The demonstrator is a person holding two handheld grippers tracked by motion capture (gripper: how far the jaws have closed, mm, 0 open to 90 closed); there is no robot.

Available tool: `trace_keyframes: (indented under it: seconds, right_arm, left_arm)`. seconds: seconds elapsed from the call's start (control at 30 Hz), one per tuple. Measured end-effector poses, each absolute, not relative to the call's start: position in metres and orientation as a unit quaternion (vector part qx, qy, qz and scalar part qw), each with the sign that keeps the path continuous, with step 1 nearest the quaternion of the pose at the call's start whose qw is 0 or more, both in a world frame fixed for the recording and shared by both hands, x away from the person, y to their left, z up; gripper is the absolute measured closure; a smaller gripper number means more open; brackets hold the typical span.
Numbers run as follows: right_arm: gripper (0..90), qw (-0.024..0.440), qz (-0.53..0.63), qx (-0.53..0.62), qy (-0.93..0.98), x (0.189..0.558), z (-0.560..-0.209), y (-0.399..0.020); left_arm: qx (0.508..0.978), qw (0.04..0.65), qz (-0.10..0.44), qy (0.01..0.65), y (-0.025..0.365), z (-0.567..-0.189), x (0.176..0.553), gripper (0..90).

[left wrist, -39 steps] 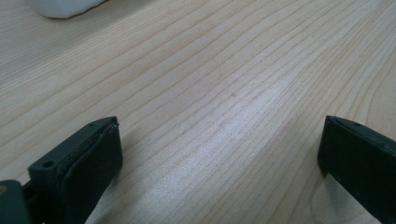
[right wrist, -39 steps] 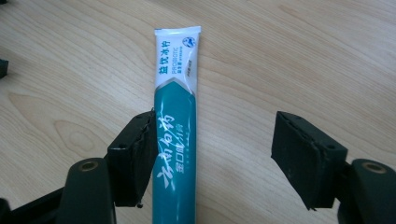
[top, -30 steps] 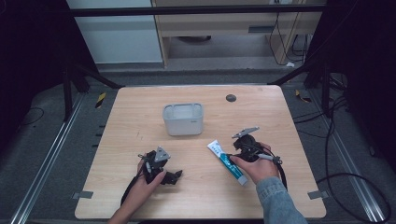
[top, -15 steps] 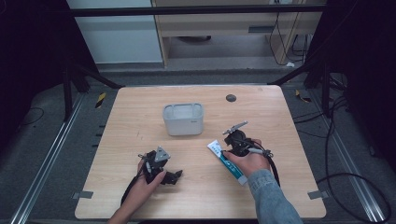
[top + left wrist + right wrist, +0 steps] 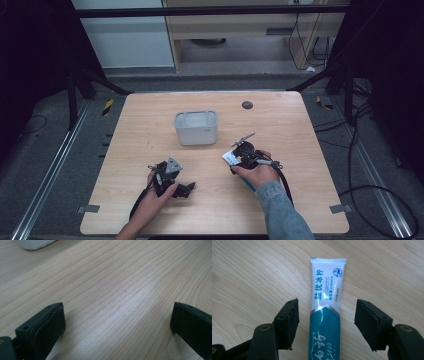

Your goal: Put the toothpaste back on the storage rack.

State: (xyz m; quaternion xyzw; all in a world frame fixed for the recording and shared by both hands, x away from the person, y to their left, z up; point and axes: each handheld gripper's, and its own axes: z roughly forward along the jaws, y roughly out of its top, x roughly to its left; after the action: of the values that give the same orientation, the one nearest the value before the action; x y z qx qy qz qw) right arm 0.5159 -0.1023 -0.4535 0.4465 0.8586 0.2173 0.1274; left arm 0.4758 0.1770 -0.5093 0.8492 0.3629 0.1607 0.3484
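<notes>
The tube (image 5: 325, 312) lies flat on the table (image 5: 150, 125) between the jaws of the right gripper (image 5: 325, 322), which have just been opening and touch nothing (grasp, lift and presumably the bin (image 5: 196, 128) remain), while the left gripper (image 5: 117, 325) rests spread, empty.

Toothpaste tube (image 5: 325, 312) flat on table (image 5: 150, 115), container (image 5: 196, 127) behind it, left claw (image 5: 186, 189) left.
</notes>
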Motion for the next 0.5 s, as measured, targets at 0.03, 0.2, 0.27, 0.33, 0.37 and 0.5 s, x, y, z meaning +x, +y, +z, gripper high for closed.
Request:
trace_keyframes:
  seconds: [0.03, 0.2, 0.27, 0.33, 0.37, 0.5]
  right_arm:
    - [36.8, 0.121, 0.213, 0.446, 0.861, 0.518, -0.456, -0.101]
    - [38.1, 0.114, 0.204, 0.446, 0.864, 0.523, -0.461, -0.100]
    - [38.8, 0.110, 0.200, 0.450, 0.863, 0.526, -0.463, -0.101]
    - [40.1, 0.109, 0.197, 0.453, 0.862, 0.527, -0.465, -0.100]
    - [40.3, 0.108, 0.198, 0.450, 0.864, 0.528, -0.466, -0.100]
    - [41.8, 0.103, 0.193, 0.452, 0.865, 0.529, -0.468, -0.097]
  left_arm:
    - [0.849, 0.348, 0.161, 0.363, 0.177, -0.509, 0.476, 0.0]
    - [0.849, 0.348, 0.161, 0.363, 0.177, -0.509, 0.476, 0.0]
    - [0.849, 0.348, 0.161, 0.363, 0.177, -0.509, 0.476, 0.0]
    - [0.849, 0.348, 0.161, 0.363, 0.177, -0.509, 0.476, 0.0]
    - [0.849, 0.348, 0.161, 0.363, 0.177, -0.509, 0.476, 0.0]
    - [0.849, 0.348, 0.161, 0.363, 0.177, -0.509, 0.476, 0.0]
